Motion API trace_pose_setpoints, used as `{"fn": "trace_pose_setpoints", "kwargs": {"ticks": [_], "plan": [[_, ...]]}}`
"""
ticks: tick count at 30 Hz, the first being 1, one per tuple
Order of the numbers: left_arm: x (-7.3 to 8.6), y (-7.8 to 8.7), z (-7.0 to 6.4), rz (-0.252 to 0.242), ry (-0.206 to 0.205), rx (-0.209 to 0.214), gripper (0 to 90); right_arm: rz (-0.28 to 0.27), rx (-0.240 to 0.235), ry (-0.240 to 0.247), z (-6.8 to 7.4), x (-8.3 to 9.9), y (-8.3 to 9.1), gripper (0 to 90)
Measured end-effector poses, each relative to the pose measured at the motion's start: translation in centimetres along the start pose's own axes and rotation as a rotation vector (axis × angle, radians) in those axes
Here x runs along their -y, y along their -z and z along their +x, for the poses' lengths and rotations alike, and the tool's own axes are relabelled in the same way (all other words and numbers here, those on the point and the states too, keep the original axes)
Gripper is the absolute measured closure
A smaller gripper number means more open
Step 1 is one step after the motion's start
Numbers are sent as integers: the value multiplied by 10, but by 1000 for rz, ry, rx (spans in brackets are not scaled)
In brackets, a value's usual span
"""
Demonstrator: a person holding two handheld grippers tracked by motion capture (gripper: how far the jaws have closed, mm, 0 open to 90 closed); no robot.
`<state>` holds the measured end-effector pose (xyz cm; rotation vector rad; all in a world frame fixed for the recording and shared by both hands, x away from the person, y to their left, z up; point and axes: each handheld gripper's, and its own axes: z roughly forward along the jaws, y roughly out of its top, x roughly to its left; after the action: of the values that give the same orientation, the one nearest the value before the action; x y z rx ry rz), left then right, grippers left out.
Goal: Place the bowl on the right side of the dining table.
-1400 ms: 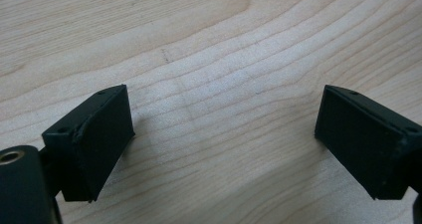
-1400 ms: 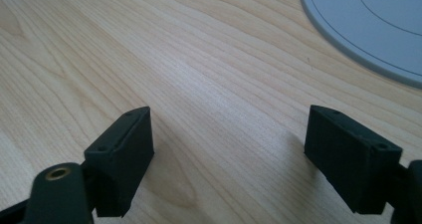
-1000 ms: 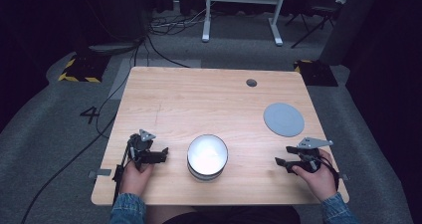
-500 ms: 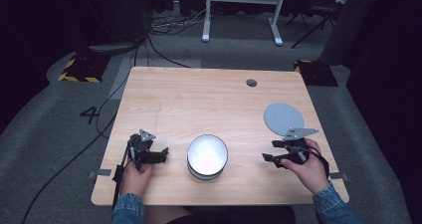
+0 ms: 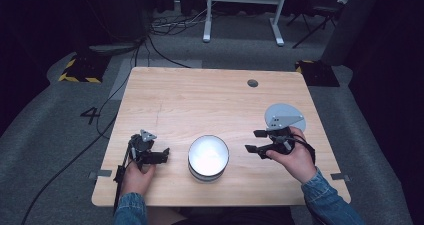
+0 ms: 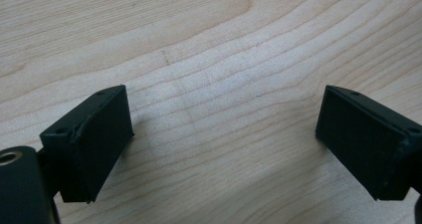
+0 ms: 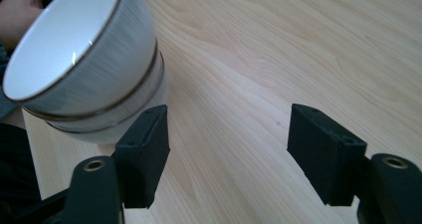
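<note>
Stacked bowls (image 5: 208, 158) sit near table (image 5: 200, 100) front edge, center; far half is open wood. Grey disc (image 5: 284, 116) by right edge. Left gripper (image 5: 164, 155) rests w/ jaws wide, empty. Right gripper (image 5: 254, 141) raised, jaws wide, pointing at bowls.

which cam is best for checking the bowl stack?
Right gripper view: the stacked bowls appear close, showing nested rims and grey sides. The high view shows them from above, as one white circle. The left gripper view gives just bare table.

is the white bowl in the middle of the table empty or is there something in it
Empty. The bowl shows a bare white inside in the high view and the right gripper view; it looks nested in another.
</note>
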<state>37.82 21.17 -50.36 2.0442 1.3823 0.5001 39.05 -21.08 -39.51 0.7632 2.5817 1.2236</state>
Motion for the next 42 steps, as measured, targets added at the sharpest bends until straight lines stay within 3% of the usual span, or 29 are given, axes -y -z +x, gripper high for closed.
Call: {"fn": "trace_pose_setpoints", "kwargs": {"ticks": [7,18,28,32,34,37,40,42], "plan": [[0,0,0,1,-1,-3,76,3,-19,36,11,-23,-8,340],[0,0,0,-1,0,-6,75,-31,-57,16,28,-53,-15,337],[0,0,0,4,3,-2,73,9,-89,53,47,-68,-40,356],[-1,-1,0,4,3,-2,73,97,-67,63,44,-67,-62,482],[-1,0,0,4,1,-5,73,109,-65,59,44,-66,-65,524],[-1,0,0,4,1,-5,72,184,-90,-10,42,-65,-73,704],[-1,0,0,3,1,-4,73,211,-96,-22,44,-67,-78,737],[-1,0,0,4,1,-4,73,236,-69,-16,44,-69,-82,776]]}}
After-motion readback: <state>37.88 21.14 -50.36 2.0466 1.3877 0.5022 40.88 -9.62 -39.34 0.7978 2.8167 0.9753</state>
